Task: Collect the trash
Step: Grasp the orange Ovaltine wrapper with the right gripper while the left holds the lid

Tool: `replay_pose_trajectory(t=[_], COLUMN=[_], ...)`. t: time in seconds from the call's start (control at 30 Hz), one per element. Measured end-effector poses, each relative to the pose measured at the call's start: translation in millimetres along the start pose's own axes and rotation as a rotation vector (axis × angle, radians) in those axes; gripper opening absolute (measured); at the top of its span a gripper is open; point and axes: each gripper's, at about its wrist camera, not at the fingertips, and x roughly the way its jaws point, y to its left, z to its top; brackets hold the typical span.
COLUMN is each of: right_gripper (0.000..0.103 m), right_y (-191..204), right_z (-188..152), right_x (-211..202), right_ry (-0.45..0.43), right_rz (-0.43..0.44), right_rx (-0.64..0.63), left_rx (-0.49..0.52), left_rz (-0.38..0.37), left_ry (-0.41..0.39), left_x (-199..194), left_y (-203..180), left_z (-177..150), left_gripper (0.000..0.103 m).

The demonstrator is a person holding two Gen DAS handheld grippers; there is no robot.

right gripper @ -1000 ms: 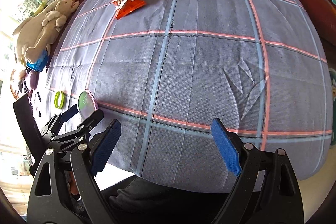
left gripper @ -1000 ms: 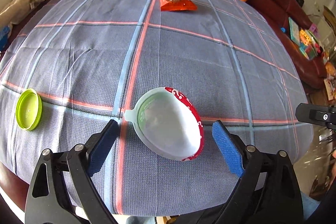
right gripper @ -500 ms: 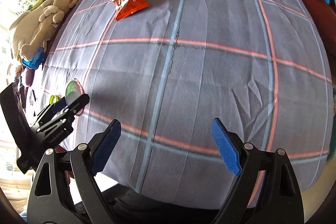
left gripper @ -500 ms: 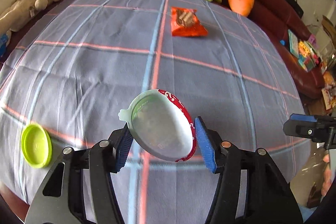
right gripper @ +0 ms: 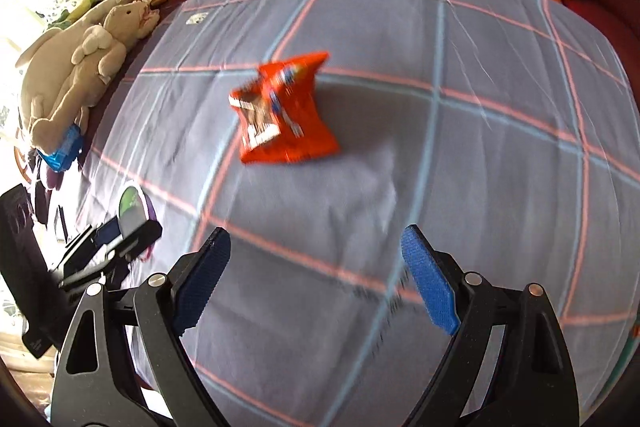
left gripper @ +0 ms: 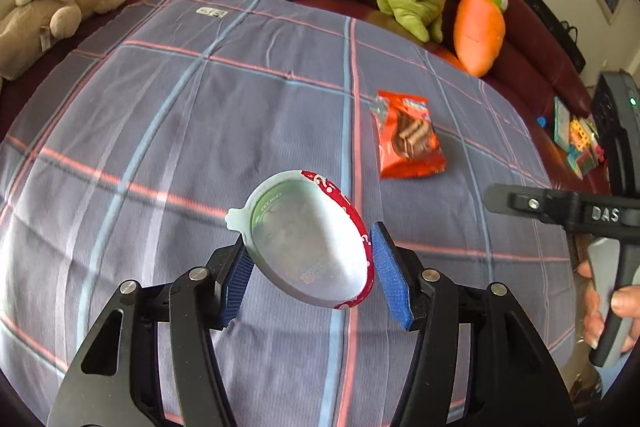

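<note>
While your left gripper [left gripper: 310, 263] pinches a lid [left gripper: 308, 243] above the plaid cloth [left gripper: 200, 115], your right gripper [right gripper: 316, 287], fingers spread, faces the orange wrapper [right gripper: 284, 115] mid-cloth

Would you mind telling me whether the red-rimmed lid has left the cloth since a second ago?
Yes. The red-rimmed lid, shut in the left gripper, is now lifted off the plaid cloth.

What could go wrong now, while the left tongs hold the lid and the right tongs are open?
The lid sits tilted in the left tongs, pinched only at its edges, so it may slip out. The right tongs are open and short of the orange wrapper; its puffed, crinkled shape might slide or crush when gripped.
</note>
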Motion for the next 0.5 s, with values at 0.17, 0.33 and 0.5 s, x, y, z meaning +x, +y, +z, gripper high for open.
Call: replay_pose_trajectory(t=[0.17,0.33,0.5], right_gripper=[0.083,0.065,0.029], right_y=[17.6,17.4,11.4], right_z=[35.1,54.4,56.4], right_x=[22.9,43.2,59.8], right_ry=[-0.009,0.002,0.011], right_rz=[0.015,0.04,0.05], right_rx=[-0.063,-0.075,-0.073], left_rx=[-0.022,-0.025,-0.03], left_rz=[-0.007,-0.008,-0.002], left_ry=[0.006,0.021,0.025], left_x=[8.8,18.3,24.8], left_y=[6.4,5.6,6.3], left_z=[14.7,22.3,28.2], left_gripper=[0.058,0.058,0.058])
